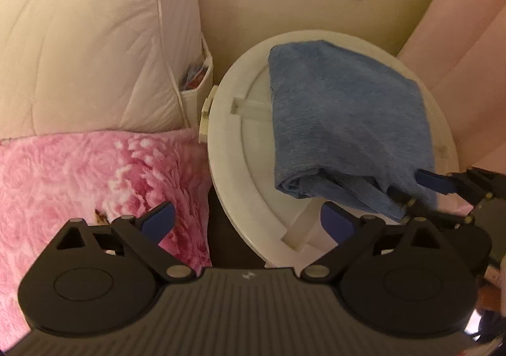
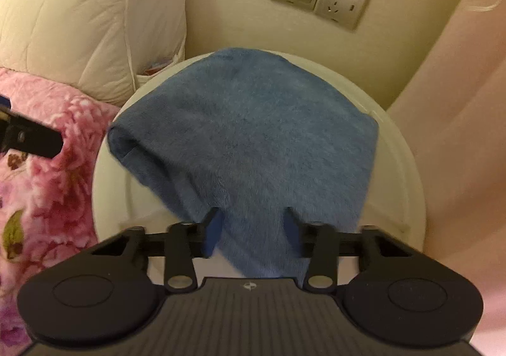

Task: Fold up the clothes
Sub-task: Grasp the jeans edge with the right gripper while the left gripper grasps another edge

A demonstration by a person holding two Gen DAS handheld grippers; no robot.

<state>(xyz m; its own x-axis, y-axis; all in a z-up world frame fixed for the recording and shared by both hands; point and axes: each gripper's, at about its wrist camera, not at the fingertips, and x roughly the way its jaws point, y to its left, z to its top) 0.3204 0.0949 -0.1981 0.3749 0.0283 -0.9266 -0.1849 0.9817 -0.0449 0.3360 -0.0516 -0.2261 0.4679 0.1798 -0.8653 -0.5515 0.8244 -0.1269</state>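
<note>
Folded blue cloth [image 2: 253, 141] on round white lid [image 1: 227, 141]; right gripper [image 2: 253, 226] clamped on its near edge.

Cloth: soft, napped knit, a thick rounded bundle draped over the smooth plastic lid, near corner bunched between the right gripper's blue pads [image 2: 212, 231]. Left gripper [image 1: 246, 220] spread wide, nothing between its jaws, hanging over the gap between lid and fuzzy pink floral blanket [image 1: 95, 179]. Quilted cream pillow [image 1: 88, 39] behind; switch and socket plate [image 2: 319, 0] on the wall.

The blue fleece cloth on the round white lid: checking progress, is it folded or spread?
Folded: the blue fleece cloth shows stacked layers at its near edge.
</note>
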